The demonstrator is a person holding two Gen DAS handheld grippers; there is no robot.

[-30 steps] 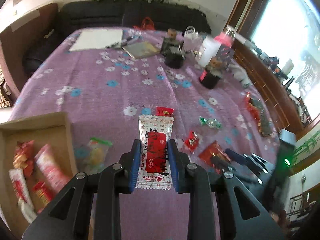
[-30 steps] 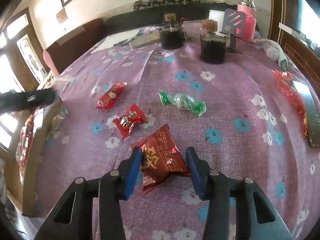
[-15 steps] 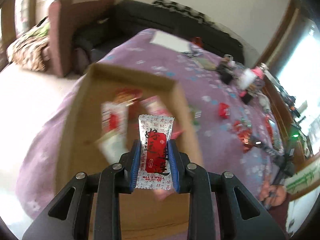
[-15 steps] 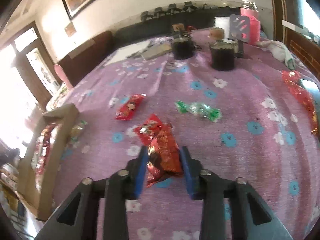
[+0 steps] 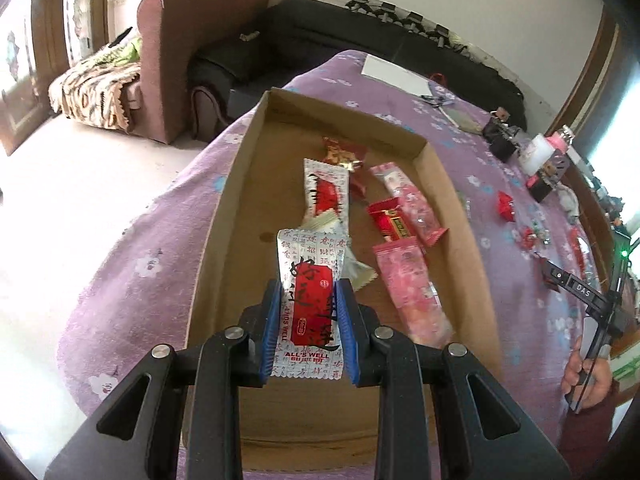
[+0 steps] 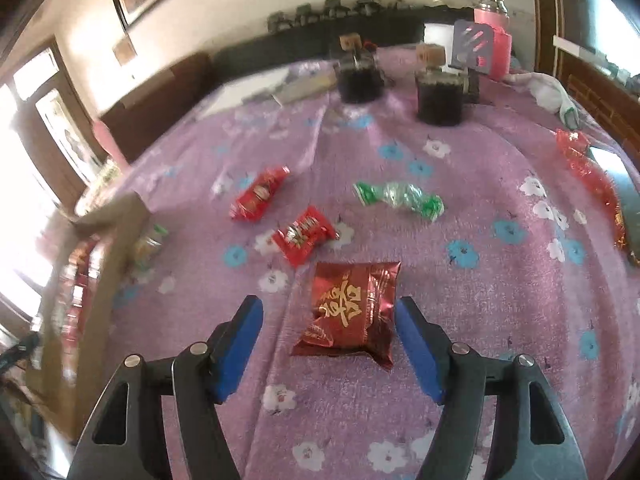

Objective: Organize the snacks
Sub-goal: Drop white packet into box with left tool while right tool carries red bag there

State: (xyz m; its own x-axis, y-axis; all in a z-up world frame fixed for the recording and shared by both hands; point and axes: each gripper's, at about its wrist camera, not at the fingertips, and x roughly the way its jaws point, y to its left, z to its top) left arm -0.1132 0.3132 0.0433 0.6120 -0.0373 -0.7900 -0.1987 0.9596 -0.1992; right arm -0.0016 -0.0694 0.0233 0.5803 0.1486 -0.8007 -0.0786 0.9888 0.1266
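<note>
We see left tool [image 5: 308, 330], gripping white-red packet [image 5: 310, 300], now above cardboard box [image 5: 236, 184]. Right tool [image 6: 330, 344] just opened, dark-red pouch [image 6: 352, 312] released on desk [image 6: 500, 184].

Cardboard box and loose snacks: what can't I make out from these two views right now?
- Cardboard box, right wrist view: smeared by motion blur at the left edge; contents unreadable.
- Box's near wall, left wrist view: hidden behind the left tongs.
- Red candy on the tablecloth, left wrist view: too small to identify.
- Red wrapper, right wrist view: distorted at the right edge.
</note>
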